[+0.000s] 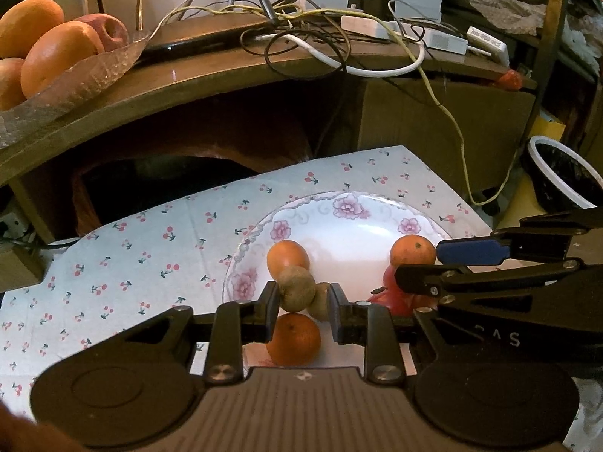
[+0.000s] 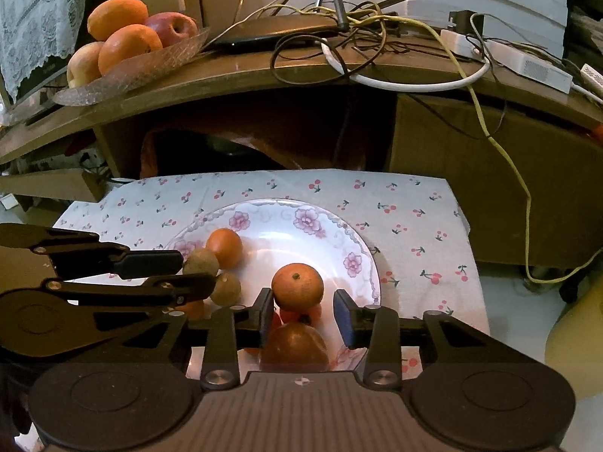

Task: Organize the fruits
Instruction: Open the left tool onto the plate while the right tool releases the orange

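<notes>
A flowered white plate [image 1: 354, 222] [image 2: 297, 241] lies on a cherry-print cloth. On it are three oranges [image 1: 288, 258] [image 1: 412, 250] [image 1: 294, 339], two brown kiwis [image 1: 297, 289] [image 1: 320, 301] and red fruit [image 1: 394, 299]. My left gripper [image 1: 301, 301] is open, its jaws on either side of the kiwis, above the near orange. My right gripper [image 2: 303, 312] is open around an orange [image 2: 297, 286], with red fruit [image 2: 297, 316] and a larger fruit [image 2: 296, 346] under it. Each gripper shows in the other's view [image 1: 433, 263] [image 2: 188, 273].
A glass bowl [image 2: 150, 67] [image 1: 75, 83] with oranges [image 2: 130, 47] and an apple [image 2: 171, 28] stands on the wooden shelf [image 2: 264, 75] behind, next to tangled cables [image 2: 377, 37]. A black-lined bin [image 1: 561, 173] stands at the right.
</notes>
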Tool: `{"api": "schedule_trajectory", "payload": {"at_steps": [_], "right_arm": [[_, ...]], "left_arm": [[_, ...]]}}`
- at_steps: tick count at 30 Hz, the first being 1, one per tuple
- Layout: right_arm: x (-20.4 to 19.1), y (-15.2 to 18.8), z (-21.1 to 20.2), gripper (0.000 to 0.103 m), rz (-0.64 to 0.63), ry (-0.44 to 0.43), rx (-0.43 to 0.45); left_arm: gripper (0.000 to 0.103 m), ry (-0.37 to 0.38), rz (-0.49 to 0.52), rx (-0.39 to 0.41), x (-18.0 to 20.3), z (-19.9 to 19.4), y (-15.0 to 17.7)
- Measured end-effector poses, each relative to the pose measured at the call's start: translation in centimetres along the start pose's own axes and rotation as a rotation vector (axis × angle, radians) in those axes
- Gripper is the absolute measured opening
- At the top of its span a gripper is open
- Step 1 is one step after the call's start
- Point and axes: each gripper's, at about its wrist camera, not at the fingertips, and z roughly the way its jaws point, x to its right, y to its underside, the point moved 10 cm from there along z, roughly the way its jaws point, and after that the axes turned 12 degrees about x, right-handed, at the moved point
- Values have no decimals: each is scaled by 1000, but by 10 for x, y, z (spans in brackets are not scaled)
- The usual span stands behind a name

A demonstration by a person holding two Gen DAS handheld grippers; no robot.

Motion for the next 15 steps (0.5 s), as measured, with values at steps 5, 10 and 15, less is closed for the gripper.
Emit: {"api": "schedule_trajectory", "payload": {"at_steps": [5, 10, 15], "right_arm": [[1, -3, -2, 43, 19, -10, 16], [0, -7, -6, 47, 41, -25, 35], [1, -14, -13, 48, 84, -52, 60]], "left_arm": [[34, -3, -13, 10, -3, -4, -3], [39, -6, -21, 15, -5, -10, -3], [41, -6, -20, 25, -2, -17, -4]]}}
